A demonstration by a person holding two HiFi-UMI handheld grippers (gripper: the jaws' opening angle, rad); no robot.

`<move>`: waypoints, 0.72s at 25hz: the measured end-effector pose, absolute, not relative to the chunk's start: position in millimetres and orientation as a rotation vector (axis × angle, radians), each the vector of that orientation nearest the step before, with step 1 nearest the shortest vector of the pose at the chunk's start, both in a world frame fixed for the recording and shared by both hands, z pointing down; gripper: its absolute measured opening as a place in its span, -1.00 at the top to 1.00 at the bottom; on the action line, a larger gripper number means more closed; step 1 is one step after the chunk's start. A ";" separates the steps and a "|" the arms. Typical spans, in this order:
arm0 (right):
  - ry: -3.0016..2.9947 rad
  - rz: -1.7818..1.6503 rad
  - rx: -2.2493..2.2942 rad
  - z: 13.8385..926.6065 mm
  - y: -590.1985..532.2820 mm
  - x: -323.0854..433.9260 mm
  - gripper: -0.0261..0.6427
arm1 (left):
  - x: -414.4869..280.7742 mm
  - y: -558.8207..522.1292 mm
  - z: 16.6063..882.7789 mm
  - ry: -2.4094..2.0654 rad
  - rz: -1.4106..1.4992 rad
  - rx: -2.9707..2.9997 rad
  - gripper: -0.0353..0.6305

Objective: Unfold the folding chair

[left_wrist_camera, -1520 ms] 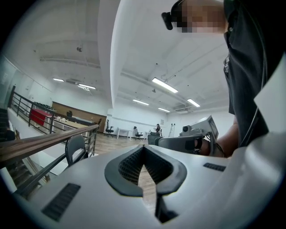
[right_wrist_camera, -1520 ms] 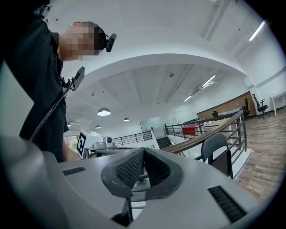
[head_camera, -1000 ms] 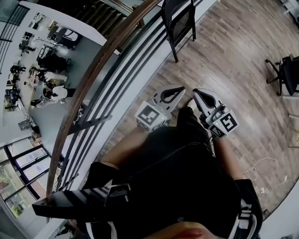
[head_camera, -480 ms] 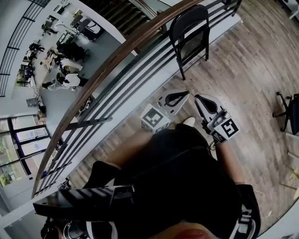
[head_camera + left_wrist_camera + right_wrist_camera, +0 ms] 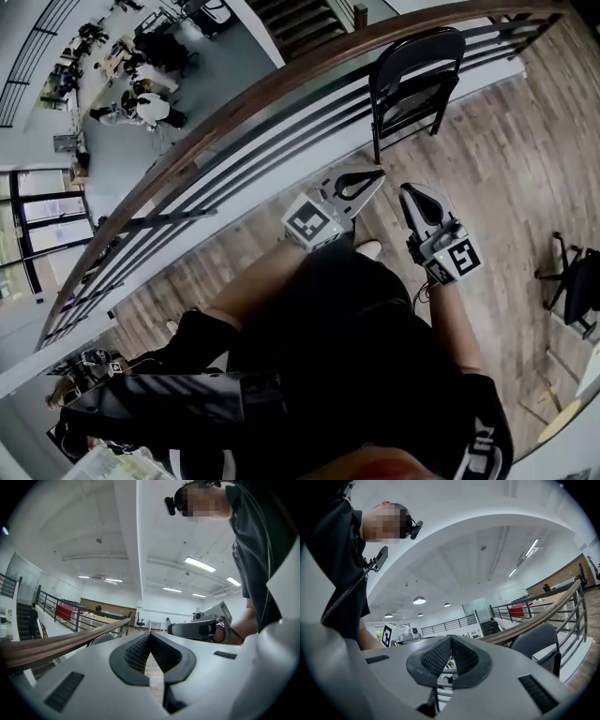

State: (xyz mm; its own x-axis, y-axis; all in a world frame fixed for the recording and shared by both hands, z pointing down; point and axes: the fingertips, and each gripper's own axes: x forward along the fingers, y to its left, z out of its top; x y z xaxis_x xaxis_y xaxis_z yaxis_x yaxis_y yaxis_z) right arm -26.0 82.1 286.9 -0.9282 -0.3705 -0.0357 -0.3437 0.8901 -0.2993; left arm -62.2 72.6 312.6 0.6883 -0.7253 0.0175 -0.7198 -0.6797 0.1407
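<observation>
A black folding chair stands upright against the railing on the wood floor, ahead of both grippers and apart from them. My left gripper is shut and empty, held level and pointing toward the chair. Beside it on the right, my right gripper is also shut with nothing in it. In the left gripper view the shut left gripper has the chair's back showing just left of it. The right gripper view shows the shut right gripper with the chair off to its right.
A wooden handrail over dark bars runs diagonally across the left; beyond it is a drop to a lower floor with people at desks. A black office chair stands at the right. My own legs fill the lower middle of the head view.
Both grippers have travelled forward along the railing with the person, still shut. The folding chair has come closer and shifted right in the head view.
</observation>
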 end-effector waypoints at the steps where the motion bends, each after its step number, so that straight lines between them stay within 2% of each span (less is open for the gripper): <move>1: 2.980 -0.435 -0.560 289.6 71.6 -34.0 0.90 | -71.3 61.9 316.0 -1.199 -0.071 2.752 0.92; 11: 3.076 -0.462 -0.695 326.6 -47.2 -101.5 0.90 | -140.4 -58.7 367.9 -1.160 -0.067 2.686 0.92; 18: 3.100 -0.512 -0.789 364.2 -111.3 -122.2 0.90 | -157.4 -134.7 424.9 -1.128 -0.026 2.618 0.92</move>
